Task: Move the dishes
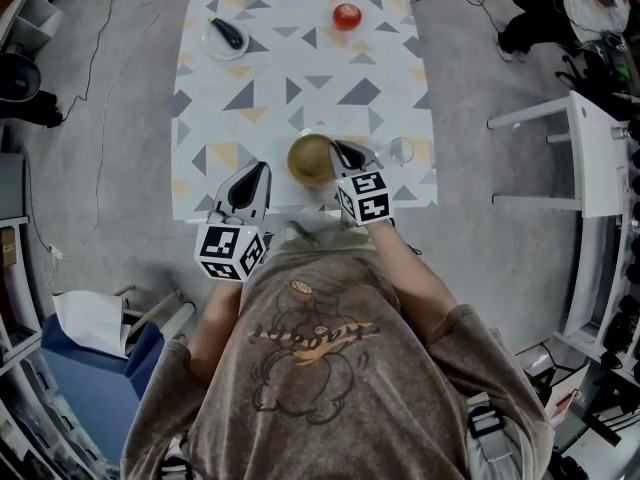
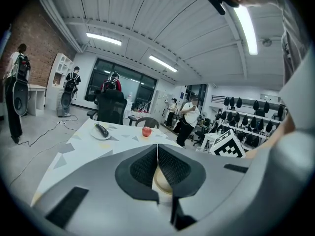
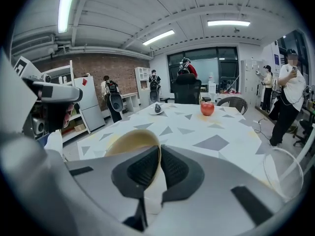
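On far plate: eggplant; right gripper pinches bowl rim.

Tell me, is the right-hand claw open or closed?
Closed: the right gripper pinches the rim of the tan bowl between its pads.

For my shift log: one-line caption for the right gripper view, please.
Right gripper shut on the rim of a tan bowl, with the triangle-patterned table and a red fruit beyond.
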The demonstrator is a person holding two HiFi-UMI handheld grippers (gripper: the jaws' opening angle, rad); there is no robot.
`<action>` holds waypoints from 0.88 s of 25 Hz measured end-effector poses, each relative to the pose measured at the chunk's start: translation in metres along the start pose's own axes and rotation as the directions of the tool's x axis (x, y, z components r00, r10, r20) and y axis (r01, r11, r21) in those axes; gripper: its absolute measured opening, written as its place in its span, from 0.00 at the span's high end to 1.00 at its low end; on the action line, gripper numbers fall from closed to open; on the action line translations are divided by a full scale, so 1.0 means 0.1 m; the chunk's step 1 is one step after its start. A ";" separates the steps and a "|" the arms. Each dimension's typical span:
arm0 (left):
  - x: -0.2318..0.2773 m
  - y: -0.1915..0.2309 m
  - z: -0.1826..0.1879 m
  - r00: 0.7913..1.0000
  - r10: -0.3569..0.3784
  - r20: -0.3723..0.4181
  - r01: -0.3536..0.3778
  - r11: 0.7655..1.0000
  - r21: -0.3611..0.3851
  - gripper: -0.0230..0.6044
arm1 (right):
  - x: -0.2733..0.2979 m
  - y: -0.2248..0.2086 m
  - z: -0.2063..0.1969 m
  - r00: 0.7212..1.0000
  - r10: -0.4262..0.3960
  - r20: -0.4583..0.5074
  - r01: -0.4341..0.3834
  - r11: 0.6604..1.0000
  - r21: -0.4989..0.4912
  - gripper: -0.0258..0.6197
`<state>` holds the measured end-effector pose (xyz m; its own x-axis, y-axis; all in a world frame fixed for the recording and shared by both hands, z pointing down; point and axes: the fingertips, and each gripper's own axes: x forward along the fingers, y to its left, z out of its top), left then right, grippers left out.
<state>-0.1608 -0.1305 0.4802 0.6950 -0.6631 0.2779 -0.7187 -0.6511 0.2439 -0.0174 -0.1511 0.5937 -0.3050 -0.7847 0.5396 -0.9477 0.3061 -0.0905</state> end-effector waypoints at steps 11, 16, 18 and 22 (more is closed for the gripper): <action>-0.23 0.18 0.05 0.997 0.071 0.036 -0.070 0.997 -0.012 0.93 | 0.09 0.46 0.42 0.991 0.119 0.056 -0.117 0.992 -0.040 0.93; -0.39 0.32 0.04 0.991 0.126 0.047 -0.125 0.992 -0.024 0.93 | 0.20 0.69 0.46 0.983 0.176 0.044 -0.174 0.983 -0.055 0.93; -0.46 0.37 0.03 0.988 0.148 0.048 -0.147 0.989 -0.029 0.93 | 0.26 0.79 0.45 0.979 0.199 0.034 -0.197 0.979 -0.062 0.93; -0.59 0.47 0.00 0.980 0.192 0.051 -0.190 0.981 -0.042 0.93 | 0.37 0.94 0.42 0.971 0.240 0.016 -0.238 0.969 -0.061 0.93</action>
<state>-0.2354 -0.1219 0.4757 0.5445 -0.7936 0.2715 -0.8376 -0.4974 0.2258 -0.1219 -0.1735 0.5701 -0.5248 -0.6968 0.4890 -0.8401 0.5164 -0.1657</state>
